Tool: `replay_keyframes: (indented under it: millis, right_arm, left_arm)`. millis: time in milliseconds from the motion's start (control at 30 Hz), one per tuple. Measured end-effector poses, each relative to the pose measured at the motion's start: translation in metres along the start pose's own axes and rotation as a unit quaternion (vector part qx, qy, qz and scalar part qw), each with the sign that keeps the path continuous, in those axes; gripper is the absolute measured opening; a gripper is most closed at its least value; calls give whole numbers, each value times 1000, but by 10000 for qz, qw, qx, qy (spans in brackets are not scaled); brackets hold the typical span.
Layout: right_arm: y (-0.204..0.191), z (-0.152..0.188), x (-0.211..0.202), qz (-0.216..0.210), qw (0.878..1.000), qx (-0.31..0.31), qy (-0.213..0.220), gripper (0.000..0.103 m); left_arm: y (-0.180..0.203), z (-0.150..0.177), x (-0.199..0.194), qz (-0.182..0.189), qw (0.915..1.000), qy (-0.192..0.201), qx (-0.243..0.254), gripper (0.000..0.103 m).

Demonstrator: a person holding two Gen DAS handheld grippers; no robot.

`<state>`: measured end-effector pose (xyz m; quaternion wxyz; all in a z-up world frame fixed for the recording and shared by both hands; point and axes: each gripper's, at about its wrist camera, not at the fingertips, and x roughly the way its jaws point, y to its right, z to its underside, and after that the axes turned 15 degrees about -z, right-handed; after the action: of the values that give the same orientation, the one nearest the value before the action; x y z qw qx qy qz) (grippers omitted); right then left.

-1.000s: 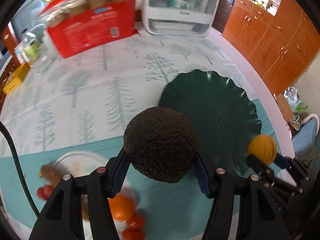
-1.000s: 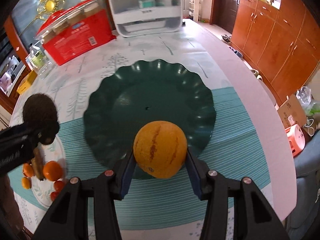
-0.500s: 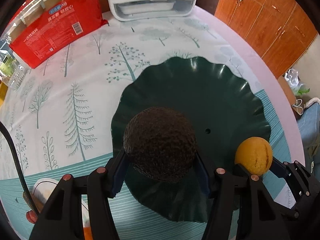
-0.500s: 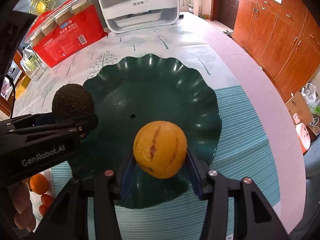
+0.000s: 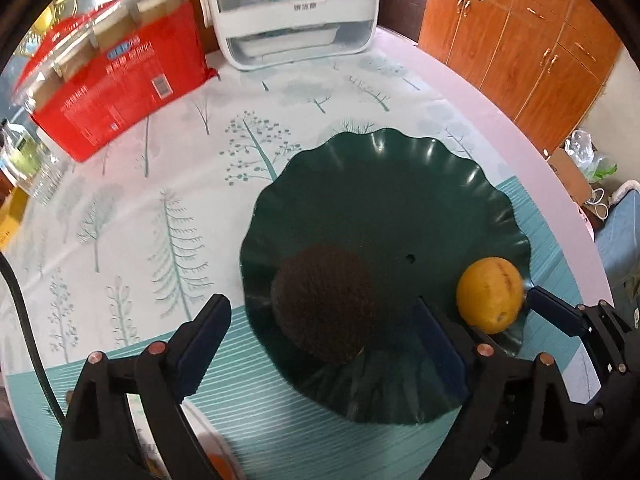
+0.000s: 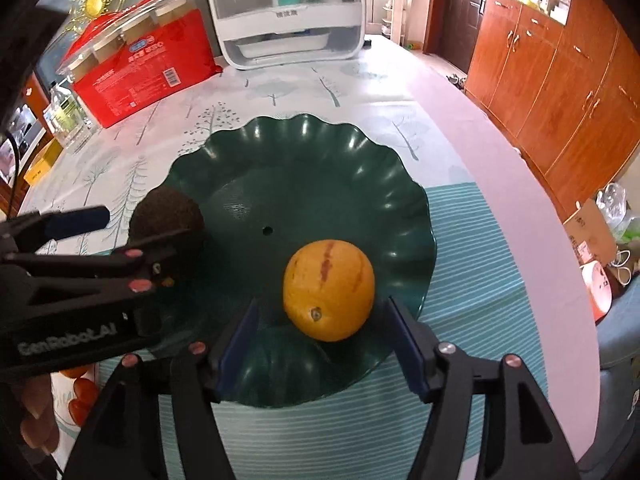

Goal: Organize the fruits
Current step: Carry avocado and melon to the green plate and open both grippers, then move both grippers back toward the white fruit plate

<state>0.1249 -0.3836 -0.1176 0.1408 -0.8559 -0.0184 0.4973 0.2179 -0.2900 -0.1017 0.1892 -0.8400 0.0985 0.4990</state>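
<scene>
A dark green scalloped plate (image 5: 400, 184) (image 6: 304, 160) sits on the table. A rough dark brown fruit (image 5: 326, 304) (image 6: 166, 220) lies on the plate's near left part. My left gripper (image 5: 324, 320) is open, its jaws wide on either side of the brown fruit and apart from it. A yellow-orange fruit with red streaks (image 6: 329, 290) (image 5: 490, 294) lies on the plate's near right part. My right gripper (image 6: 324, 324) is open, with its blue pads clear of the orange fruit on both sides.
A red box (image 5: 120, 80) and a white appliance (image 5: 296, 12) stand at the table's far side. A white plate with small orange and red fruits (image 6: 80, 396) lies at the near left. Bottles (image 6: 66, 120) stand at the far left. Wooden cabinets (image 6: 560, 80) lie beyond the right table edge.
Both grippers have opened and let go of their fruits. The brown fruit and the orange fruit now rest on the green plate. Both grippers have pulled back slightly.
</scene>
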Motion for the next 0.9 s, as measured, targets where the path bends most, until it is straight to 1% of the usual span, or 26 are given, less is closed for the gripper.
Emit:
replay_keyframes:
  millis: [233,333,433,533,667,733,800,867,900]
  right_arm:
    - [-20,8,-22,-121,9999,62,73,65]
    - [-33,13,-37,-159,9997,85,152,65]
    - [-45,16,-55,-206,9993,198,259,65]
    - [-59,20,-77,-222,9985,335,384,65]
    - [-82,30,-105,-95,9977,373,555,65]
    - [-95,38,-119,-111,9971,441,613,66]
    - [-106,44,-129,-174,9961,531,681,68]
    - [-119,52,-140,-263,9946,647,774,74]
    - [-124,55,-143,-296,9940,672,811,75]
  left_arm:
    - [-24,8,-44,-75,9995,289,-46,91]
    - [-39,14,-70,-161,9990,412,-65,91]
    - [-60,22,-96,-170,9983,562,-66,91]
    - [-88,35,-123,-228,9972,699,-132,91]
    - [-127,54,-144,-226,9970,698,-232,92]
    - [-146,65,-153,-187,9970,702,-273,92]
    - [-164,76,-161,-205,9968,726,-269,92]
    - [-180,87,-169,-217,9965,765,-253,92]
    - [-188,94,-172,-225,9964,783,-237,93]
